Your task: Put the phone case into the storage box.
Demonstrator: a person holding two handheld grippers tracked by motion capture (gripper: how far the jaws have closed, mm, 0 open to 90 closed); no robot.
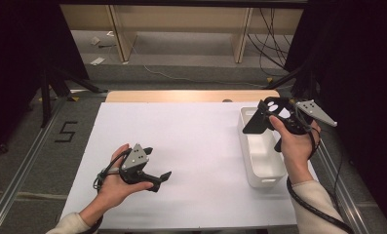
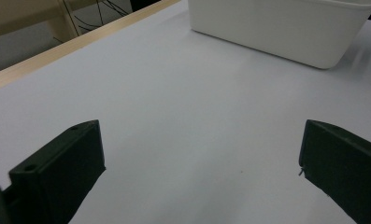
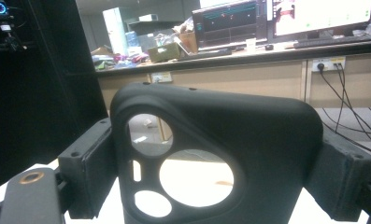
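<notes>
While the right gripper (image 1: 274, 109) is clamped on a black phone case (image 3: 220, 154) with camera cutouts, case sits between its jaws, raised over the far end of the white bin (image 1: 264, 168). Left gripper (image 1: 154, 163) has jaws apart, nothing between them, bin ahead of it on the white table (image 1: 181, 146).

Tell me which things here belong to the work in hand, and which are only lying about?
Part of the work:
- black phone case, clamped in the right gripper
- white bin under it
- left gripper, open, holding nothing

Only lying about:
- paper scraps on the floor
- cables
- monitors on the far desk
</notes>
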